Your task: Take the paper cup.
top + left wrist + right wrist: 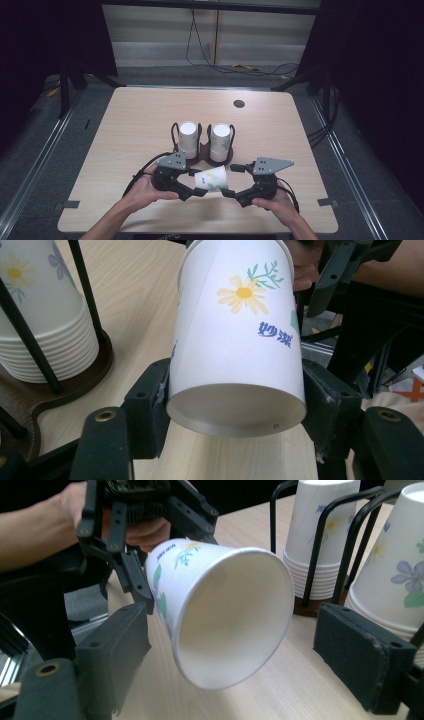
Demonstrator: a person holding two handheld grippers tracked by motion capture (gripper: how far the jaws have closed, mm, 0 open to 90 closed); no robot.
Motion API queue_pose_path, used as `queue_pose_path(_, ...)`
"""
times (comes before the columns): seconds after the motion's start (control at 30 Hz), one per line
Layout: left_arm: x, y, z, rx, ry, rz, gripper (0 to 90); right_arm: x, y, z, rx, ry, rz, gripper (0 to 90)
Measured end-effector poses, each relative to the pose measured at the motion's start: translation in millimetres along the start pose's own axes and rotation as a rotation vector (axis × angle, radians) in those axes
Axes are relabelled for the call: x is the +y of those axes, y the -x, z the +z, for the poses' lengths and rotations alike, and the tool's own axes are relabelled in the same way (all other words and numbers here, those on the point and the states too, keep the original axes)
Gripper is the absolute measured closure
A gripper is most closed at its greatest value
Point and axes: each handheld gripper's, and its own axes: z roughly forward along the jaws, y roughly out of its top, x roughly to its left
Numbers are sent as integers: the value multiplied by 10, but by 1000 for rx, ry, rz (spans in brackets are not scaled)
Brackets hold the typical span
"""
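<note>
A paper cup (210, 179) with a flower print lies on its side just above the near middle of the table (125, 130), held between the two grippers, with its open mouth toward the right.

Left gripper (198, 191) — clamped on the paper cup's narrow base end; in the left gripper view both black pads (146, 412) press against the cup wall just behind the bottom rim. The person's left hand (145, 187) wraps the gripper body.

Right gripper (229, 193) — jaws spread wide, one on either side of the cup's open mouth. In the right gripper view the mouth sits between the two pads (367, 652); the right-hand pad stands clear of the rim, and whether the left-hand one touches cannot be told. No grip from this side.

Just beyond the cup stands a dark wire rack (202, 150) with two stacks of upturned paper cups, the left stack (188, 136) and the right stack (220, 138), side by side.
</note>
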Motion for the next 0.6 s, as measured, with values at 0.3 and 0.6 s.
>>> queue_pose_path(0.3,-2,15,10,-9,37,3,362,14,-9,10,-5,56,22,144)
queue_pose_path(0.6,-8,12,2,-11,86,3,360,42,-8,-7,-8,106,38,143)
